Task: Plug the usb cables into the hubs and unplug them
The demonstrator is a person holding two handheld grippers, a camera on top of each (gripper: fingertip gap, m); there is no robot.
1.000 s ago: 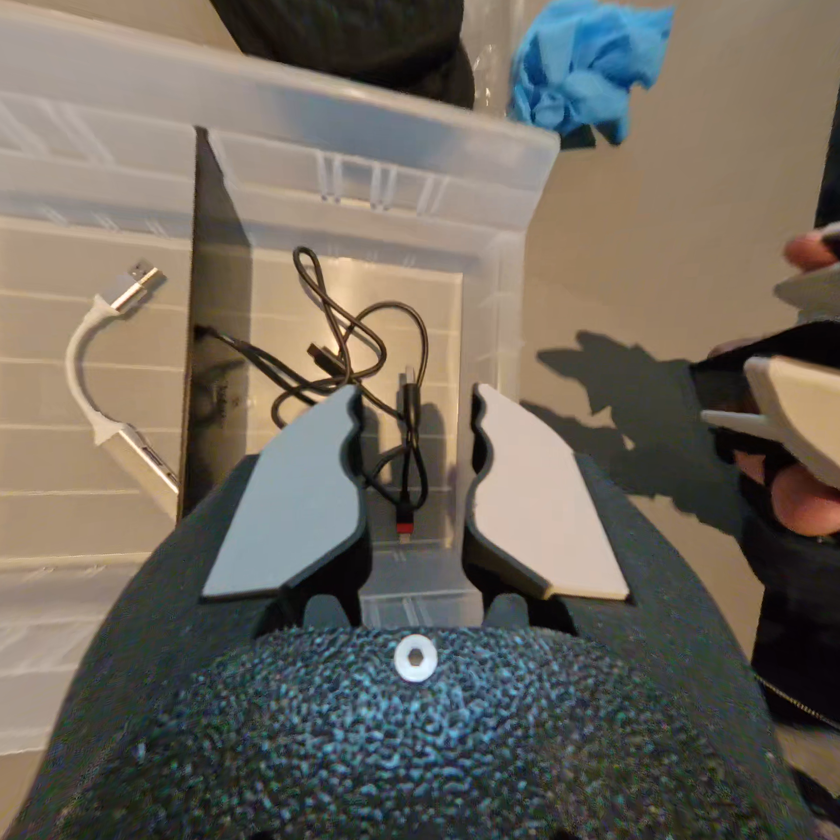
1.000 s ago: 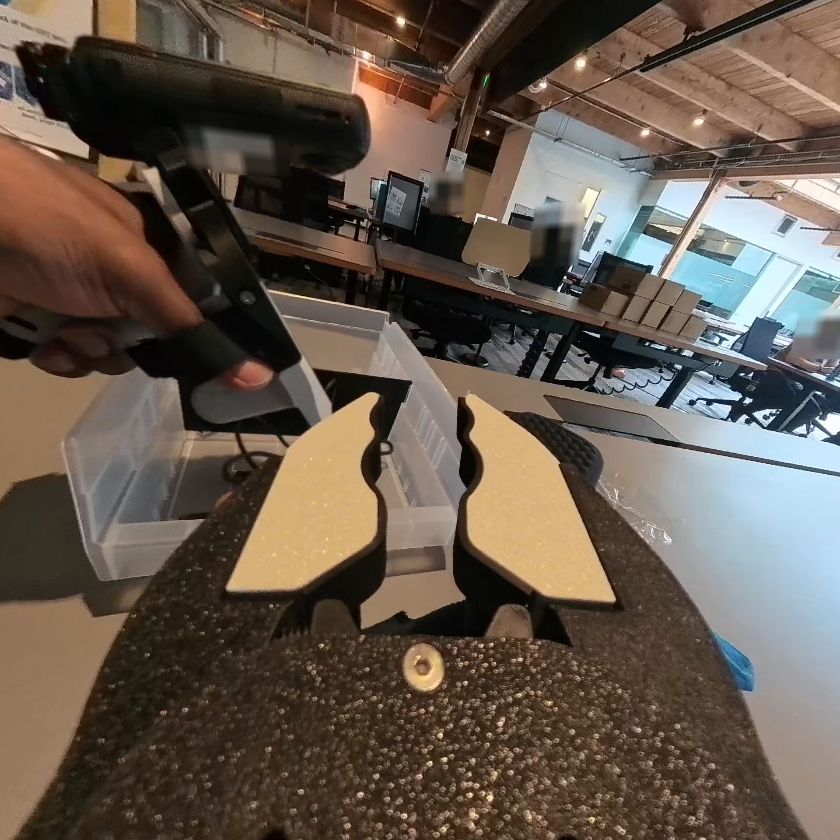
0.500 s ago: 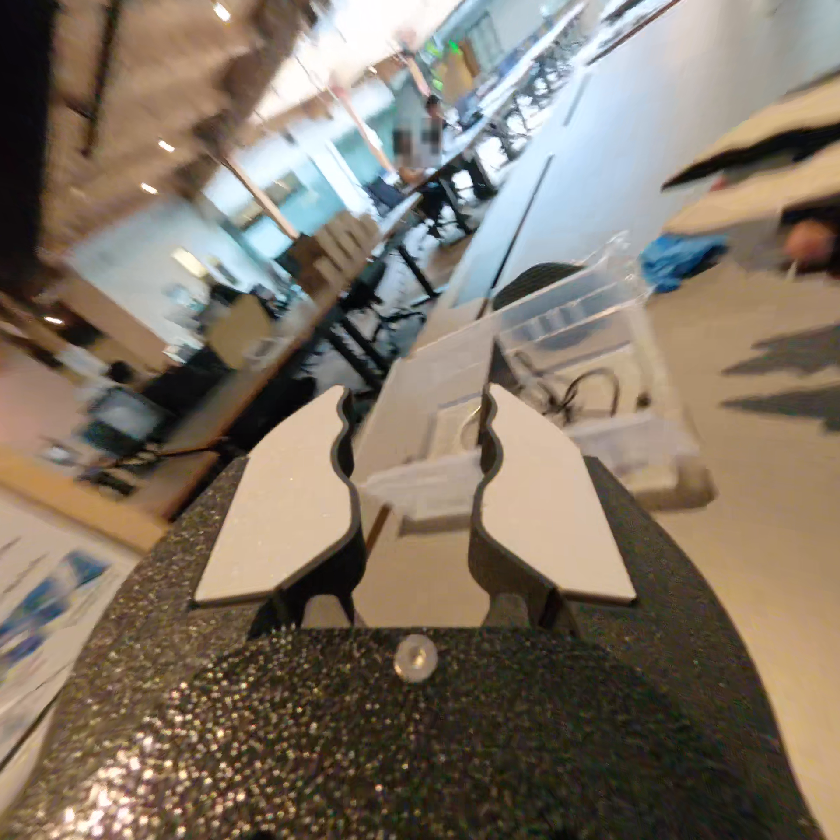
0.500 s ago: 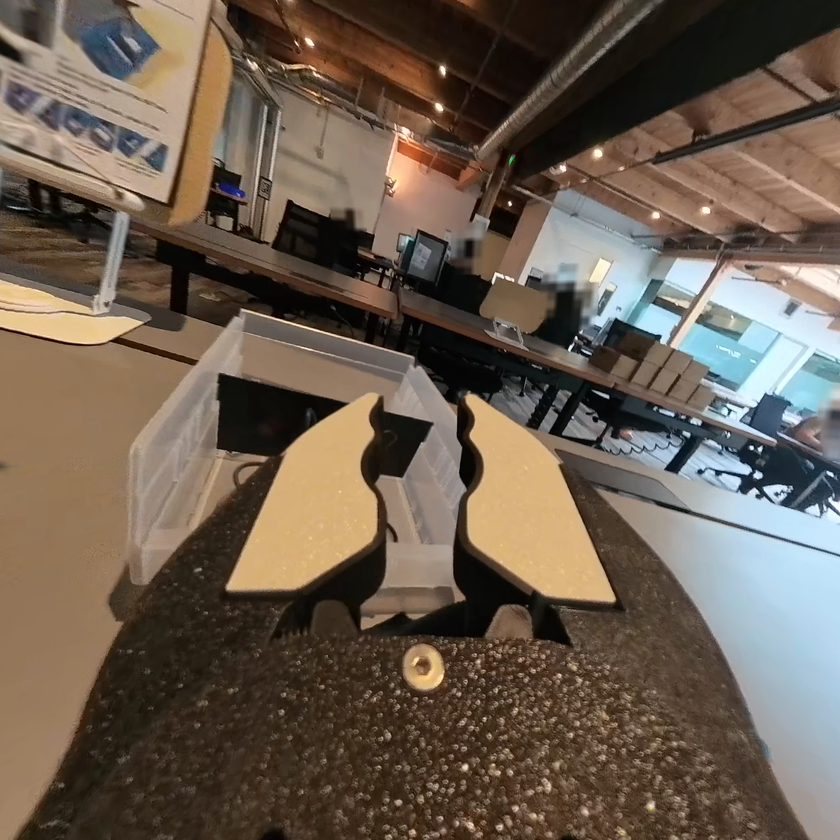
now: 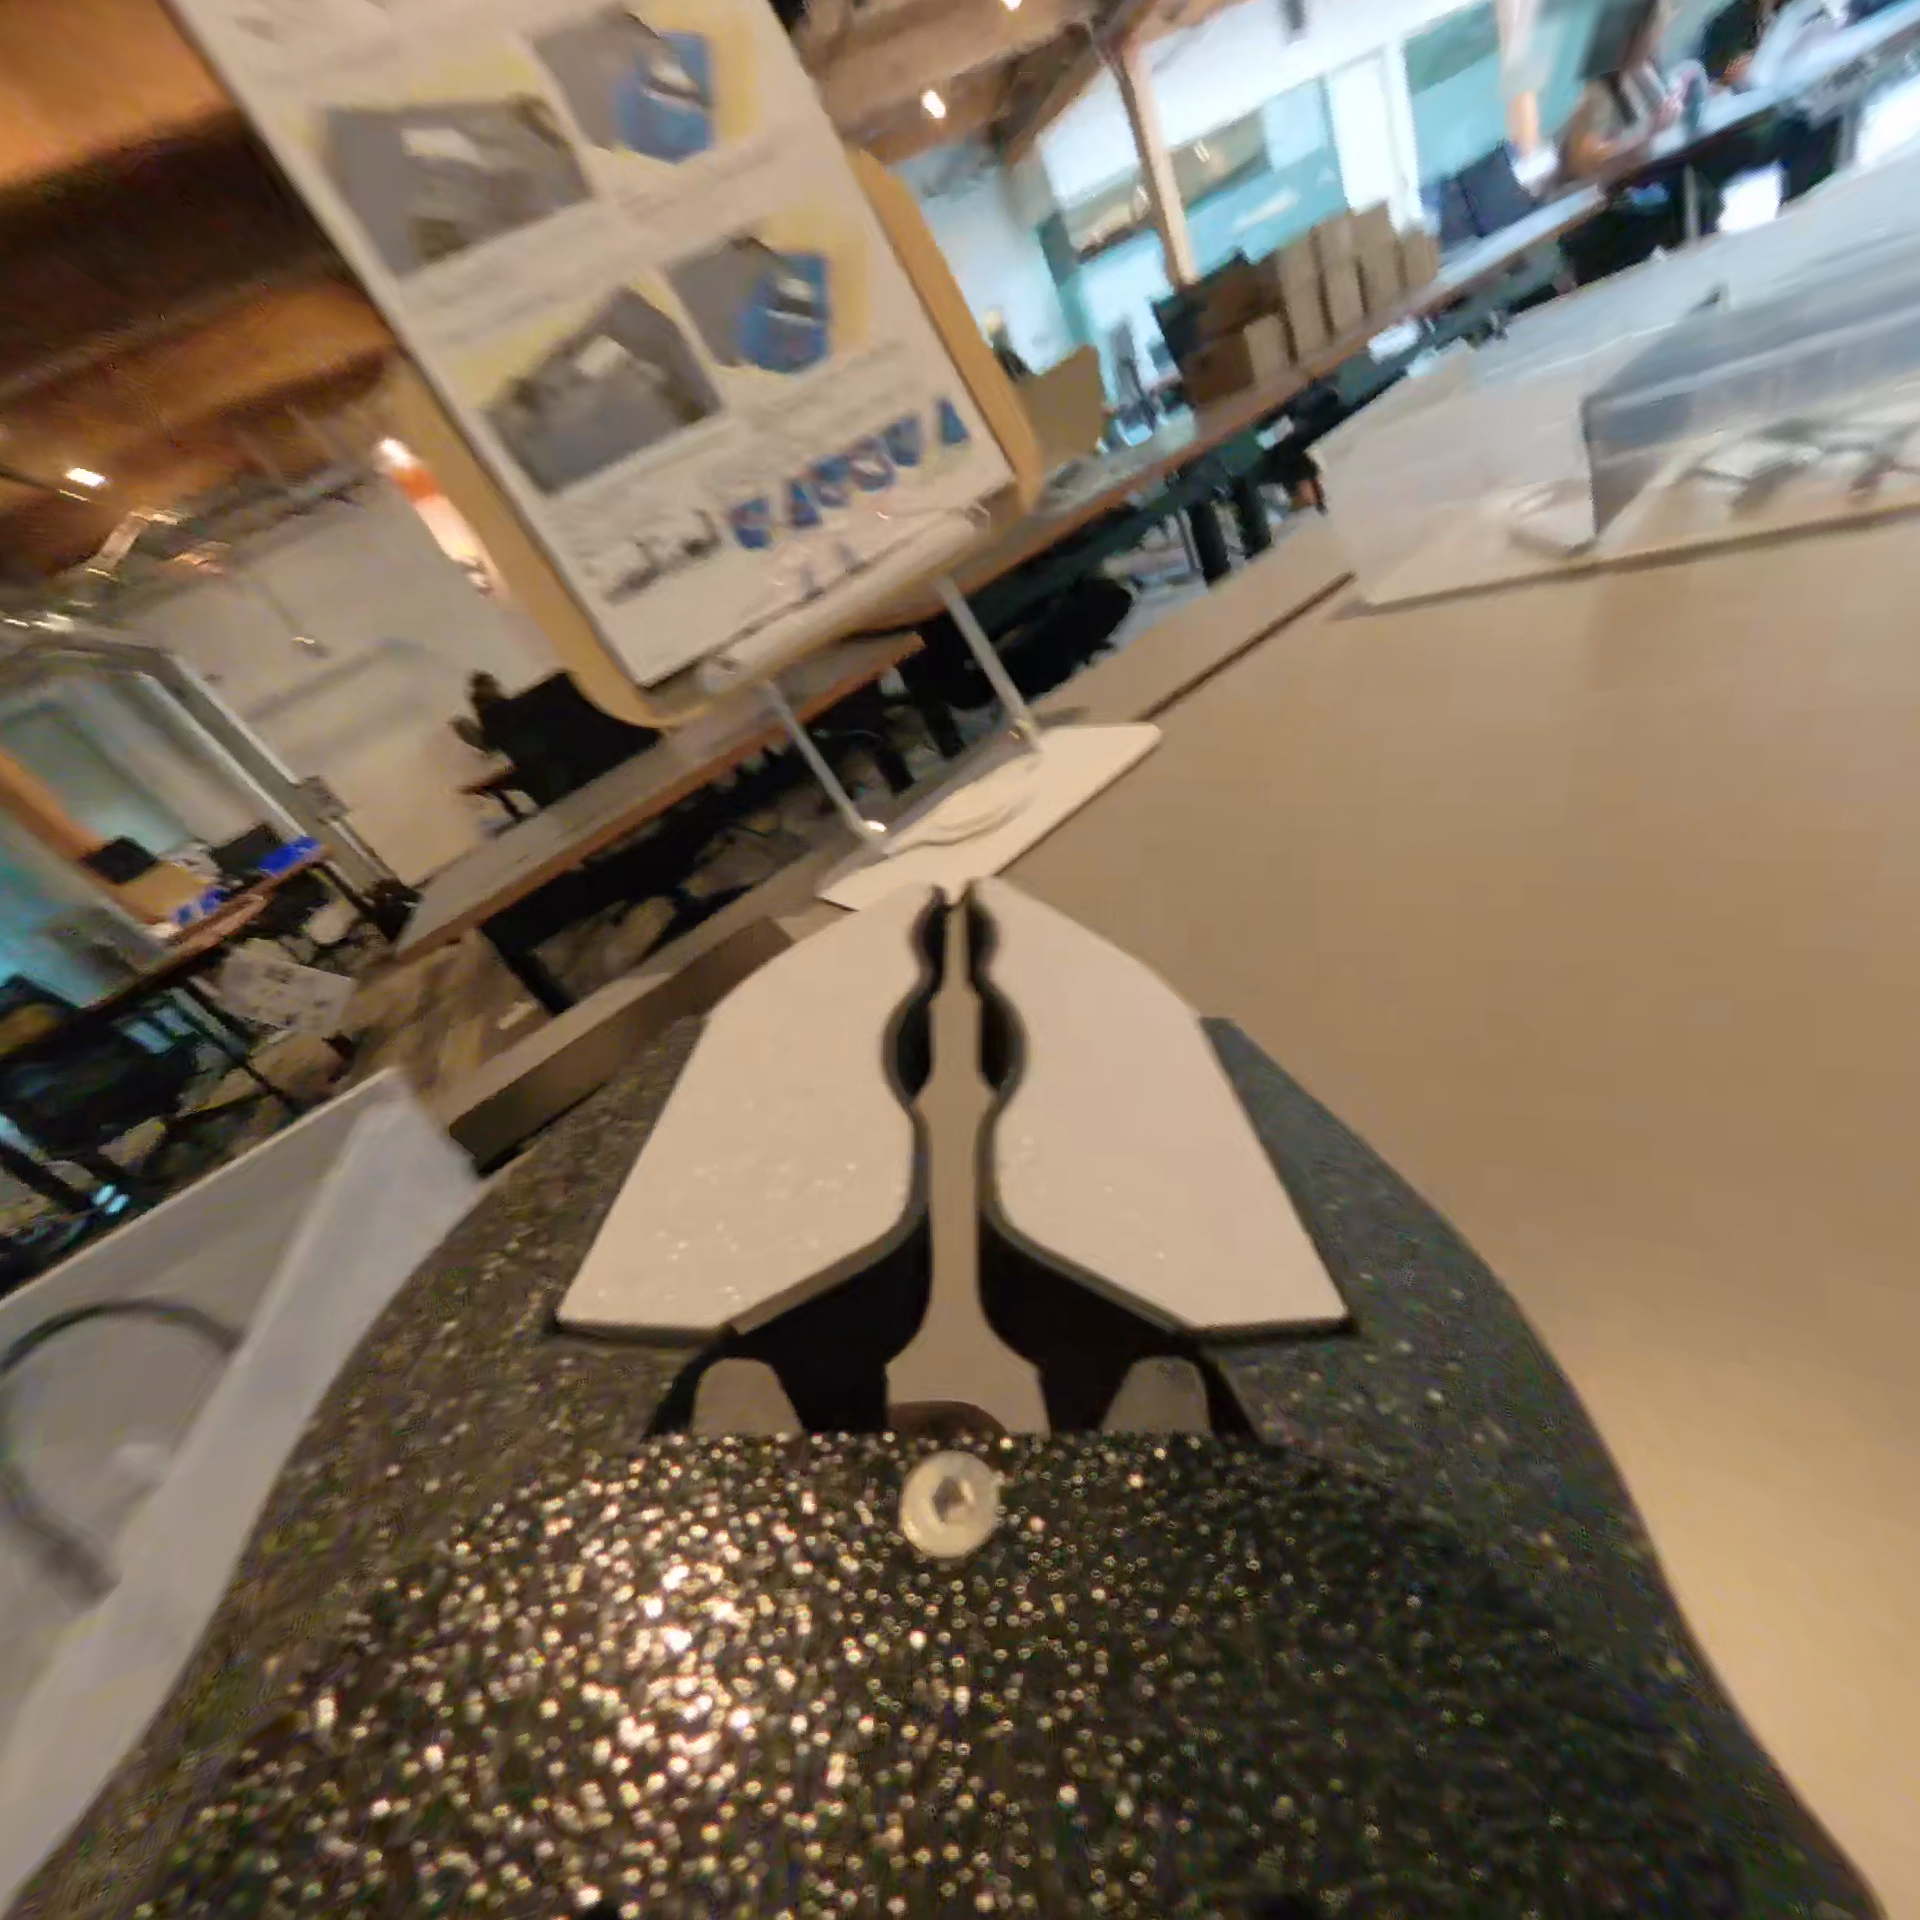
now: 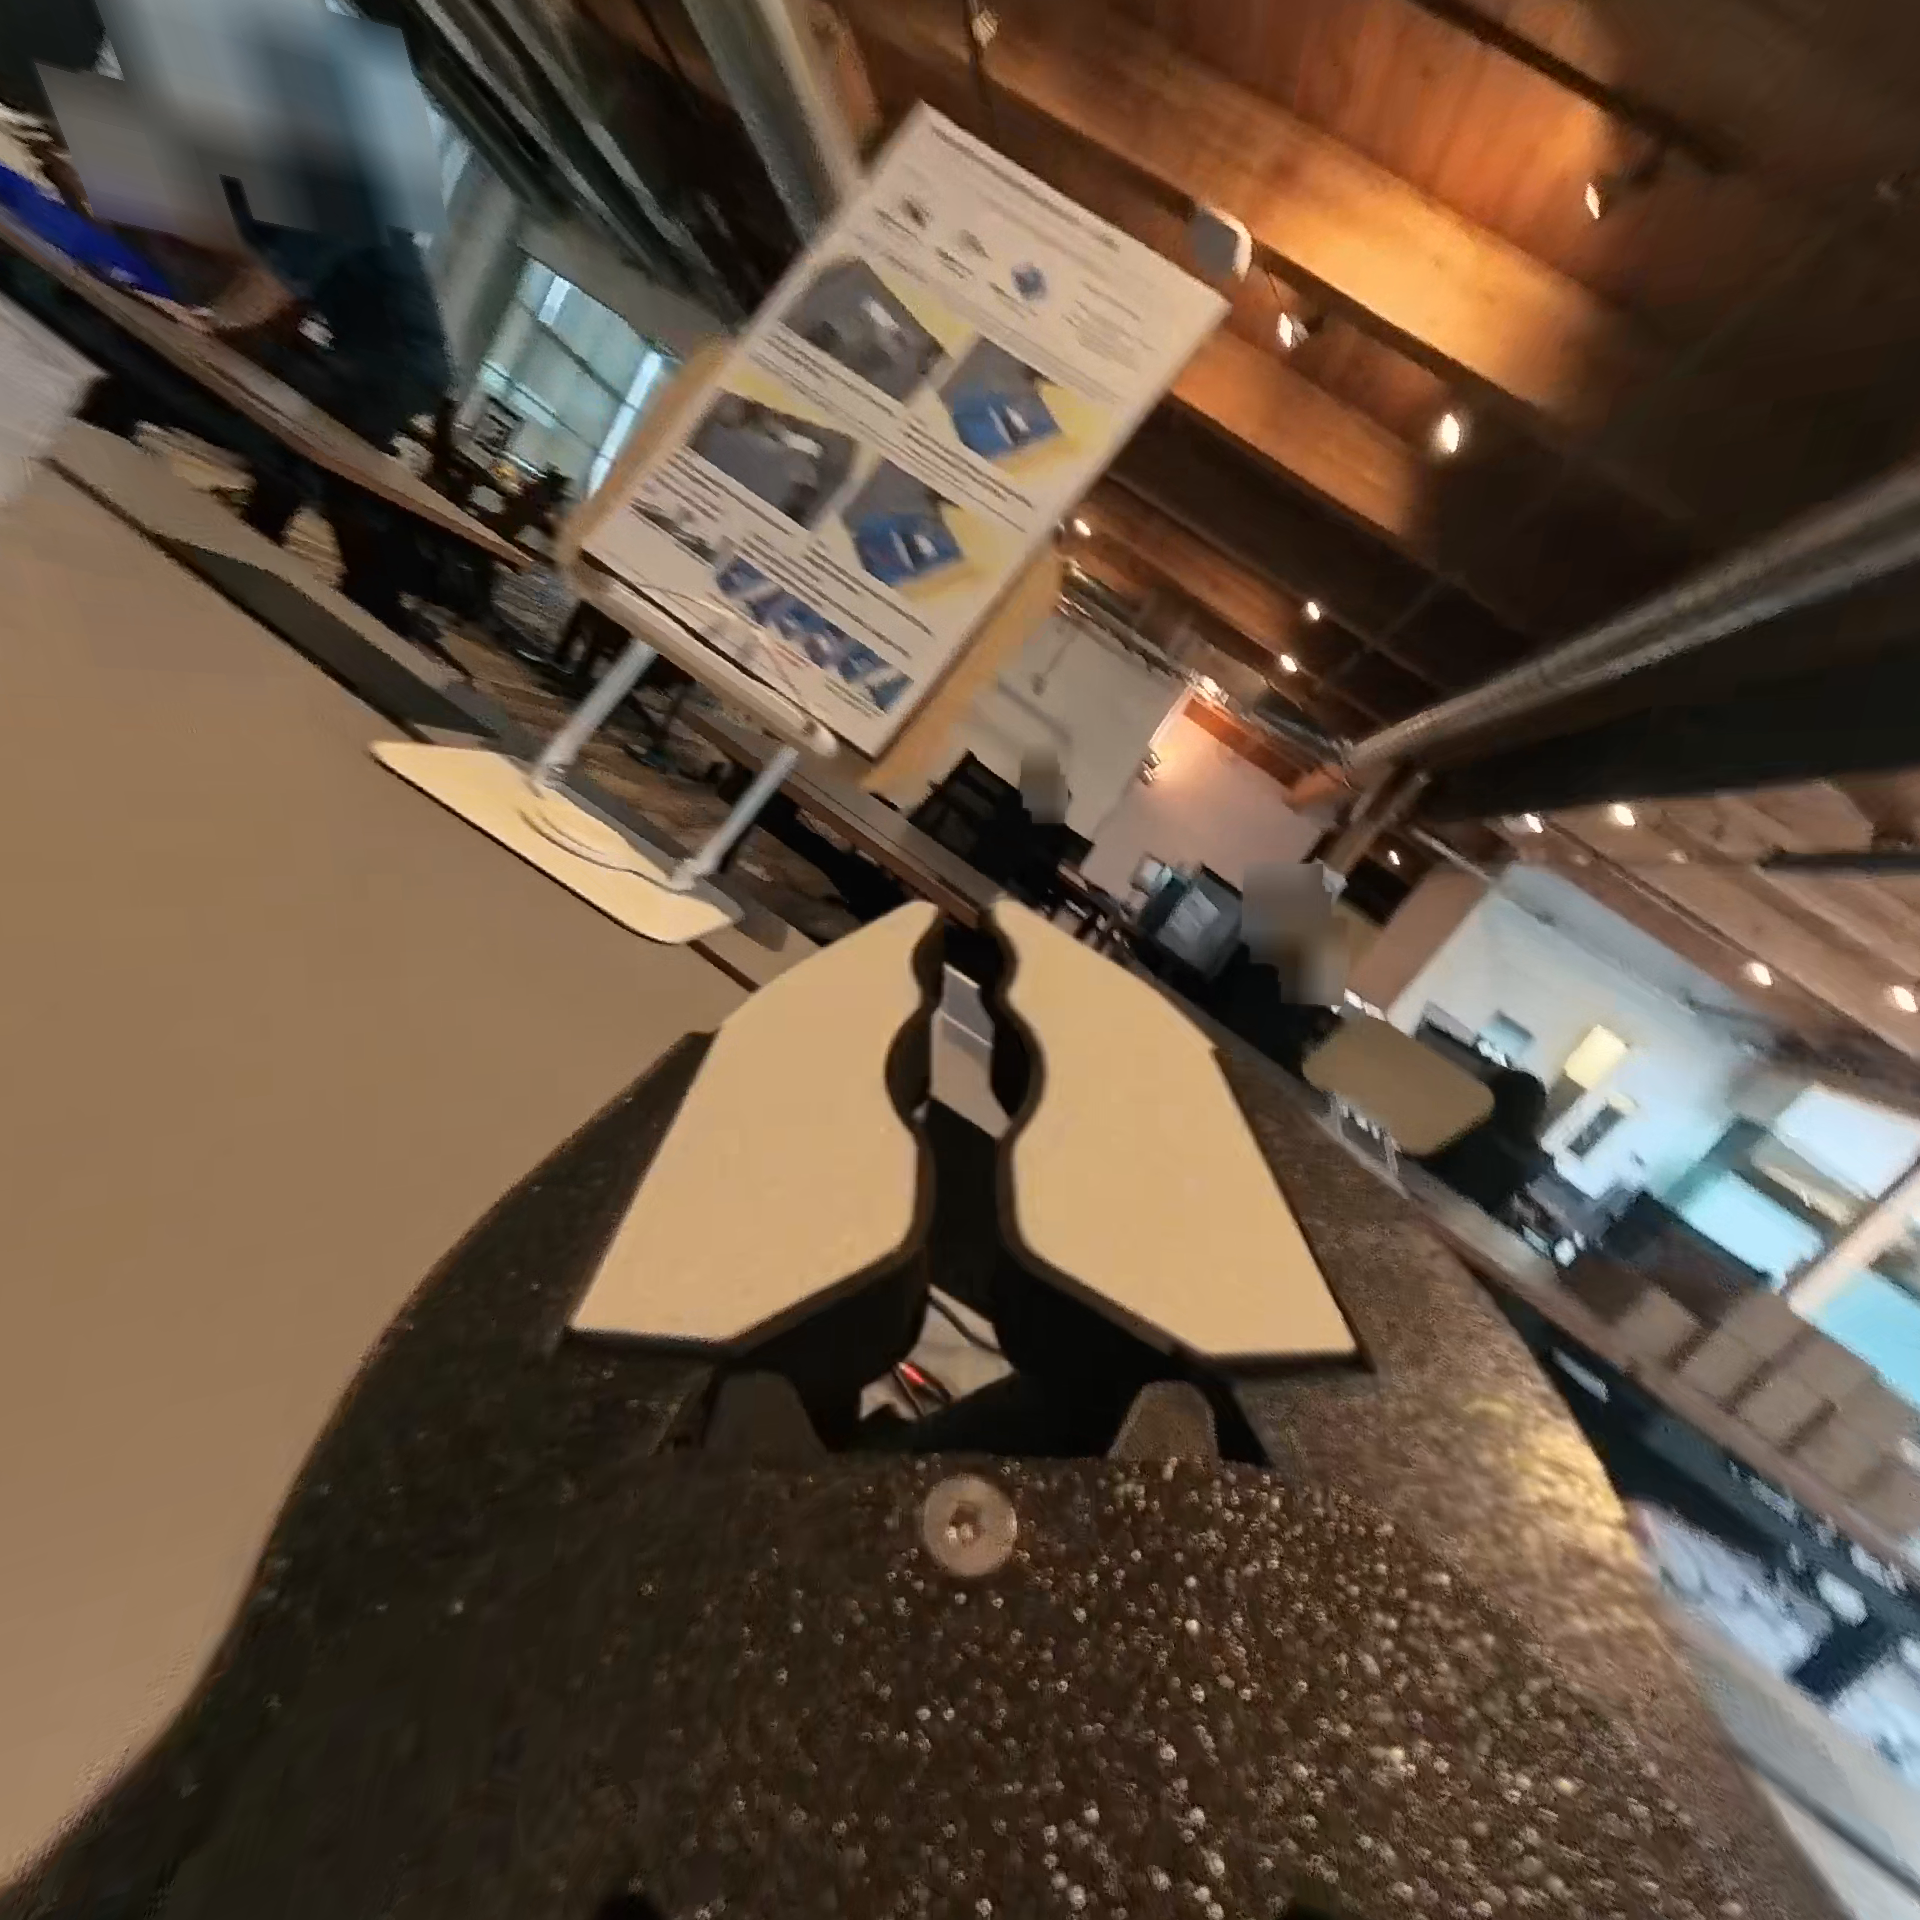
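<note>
Left gripper [image 5: 956,914], black speckled body with pale flat fingers: tips nearly together, nothing between them, over the bare beige tabletop [image 5: 1558,935] running unobstructed to its far edge. Right gripper [image 6: 966,920], same build: tips close together, empty, aimed past the table edge at a tilted printed sign on a white two-post stand [image 6: 883,436]. Clear plastic bin [image 5: 1756,436], at far right of the left wrist view, blurred; cables and hubs cannot be made out.

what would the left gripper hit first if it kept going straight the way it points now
Probably the flat base of the sign stand on the table, just past the shut left gripper; blur leaves depth uncertain.
</note>
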